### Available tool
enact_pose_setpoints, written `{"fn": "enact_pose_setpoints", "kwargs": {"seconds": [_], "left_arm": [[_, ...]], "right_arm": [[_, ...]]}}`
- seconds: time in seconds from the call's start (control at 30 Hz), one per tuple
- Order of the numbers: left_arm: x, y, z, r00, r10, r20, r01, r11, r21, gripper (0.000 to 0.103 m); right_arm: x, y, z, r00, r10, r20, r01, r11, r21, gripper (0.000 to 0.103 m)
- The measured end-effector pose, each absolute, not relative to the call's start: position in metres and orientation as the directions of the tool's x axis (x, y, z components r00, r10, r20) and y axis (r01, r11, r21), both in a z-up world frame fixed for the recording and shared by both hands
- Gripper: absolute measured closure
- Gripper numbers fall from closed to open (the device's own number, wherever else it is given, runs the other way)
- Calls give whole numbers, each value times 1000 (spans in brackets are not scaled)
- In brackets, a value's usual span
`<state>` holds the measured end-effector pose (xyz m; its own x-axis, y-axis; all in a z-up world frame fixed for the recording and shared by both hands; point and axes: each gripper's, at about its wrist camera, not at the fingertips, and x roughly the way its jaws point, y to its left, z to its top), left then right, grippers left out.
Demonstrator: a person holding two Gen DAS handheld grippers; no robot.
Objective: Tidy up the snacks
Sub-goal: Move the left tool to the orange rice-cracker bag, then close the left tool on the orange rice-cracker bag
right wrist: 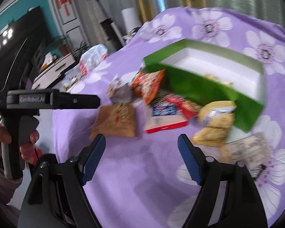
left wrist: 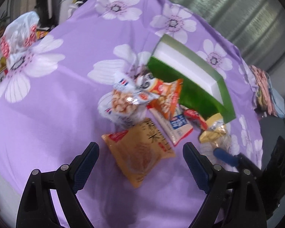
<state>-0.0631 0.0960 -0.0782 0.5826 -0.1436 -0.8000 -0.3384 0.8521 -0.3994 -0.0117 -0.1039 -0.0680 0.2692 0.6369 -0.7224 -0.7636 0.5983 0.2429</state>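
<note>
My left claw [left wrist: 140, 153] is spread wide and grips nothing; its blue pads [left wrist: 87, 163] stand on either side of the near corner of a tan snack packet [left wrist: 140, 152] without touching it. That packet lies flat on the purple flowered cloth [left wrist: 53, 114], at twelve o'clock from the claw. My right claw [right wrist: 141, 149] is also released, with only bare cloth between its fingers.

In the right wrist view the tan packet sits at eleven o'clock from that claw, and a hand [right wrist: 13, 138] grips the black handle of the other claw at nine o'clock. At one o'clock lie two yellow packets [right wrist: 214, 121], one above the other, and at three o'clock a pale packet [right wrist: 245, 152], too blurred to read.

Farther out, past the tan packet in the left wrist view, come a white packet with blue print [left wrist: 174, 125], a red one [left wrist: 195, 117] just to its right, an orange packet [left wrist: 169, 96] and a white bag of round snacks [left wrist: 121, 104] at eleven o'clock, all crowded together and overlapping.

Beyond the heap stands the green box [left wrist: 199, 95], open, white inside, touching the orange packet. The right wrist view shows something yellowish lying in it.

At ten o'clock, at the far edge of the cloth, sits a white plastic bag [left wrist: 20, 34].
</note>
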Motion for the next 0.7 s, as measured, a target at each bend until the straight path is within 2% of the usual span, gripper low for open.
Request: {"fn": "enact_pose_setpoints", "kwargs": {"seconds": [0.53,0.7], "left_arm": [[-55,100,-106,541,-140,-829,-358,854,-378,13],[-53,100,-108,543,-151,-826,-347,855,-384,27]], "right_arm": [[3,-38,-103,126,633,-764,-867,444,224,28],[3,-27,-108,84,627,-774,-887,400,228,37]]}}
